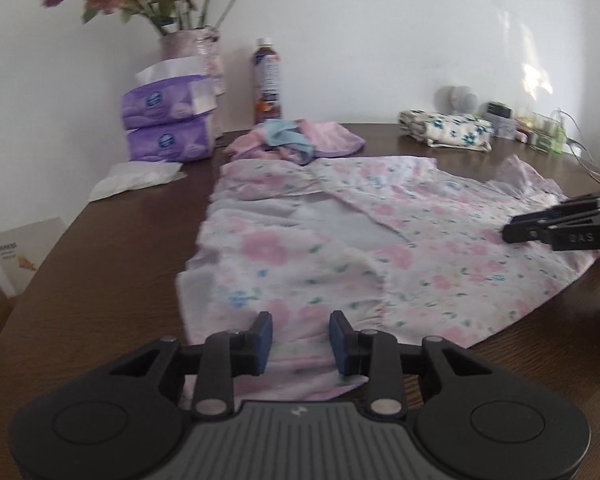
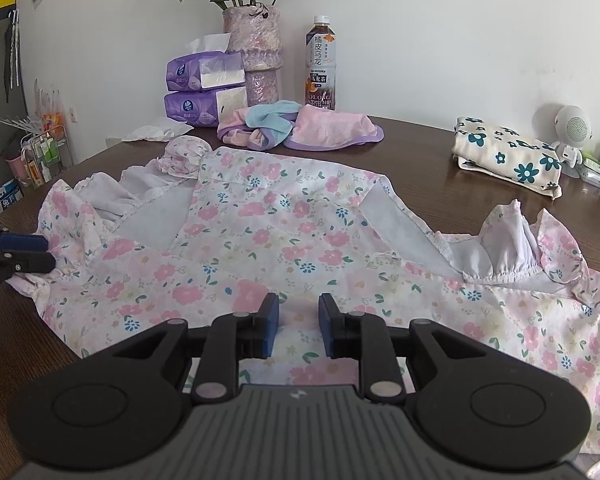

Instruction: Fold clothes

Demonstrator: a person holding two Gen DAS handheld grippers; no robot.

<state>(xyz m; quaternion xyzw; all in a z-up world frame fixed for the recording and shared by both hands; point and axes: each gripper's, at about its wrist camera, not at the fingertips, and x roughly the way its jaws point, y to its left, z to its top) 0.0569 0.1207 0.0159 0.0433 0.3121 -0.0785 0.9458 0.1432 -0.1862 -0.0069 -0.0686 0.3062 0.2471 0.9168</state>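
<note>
Garment: pink-flowered white cotton dress [image 2: 284,232], spread flat on the dark brown wooden table [image 2: 420,152].
Long axis: runs across the right wrist view, ruffled sleeves [image 2: 496,248] at both ends (neckline facing the far wall).
Left gripper [image 1: 301,340]: jaws parted, over one side edge of the dress.
Right gripper [image 2: 299,330]: jaws parted, above the near hem, holding nothing.

A pink-flowered white cotton garment [image 2: 284,232] lies spread on the dark brown wooden table [image 2: 428,148]. Behind it sits a crumpled pink-and-blue cloth pile [image 2: 296,126], with two stacked purple tissue packs [image 2: 204,92] to its left and a folded teal-flowered cream cloth [image 2: 508,156] far right.
</note>
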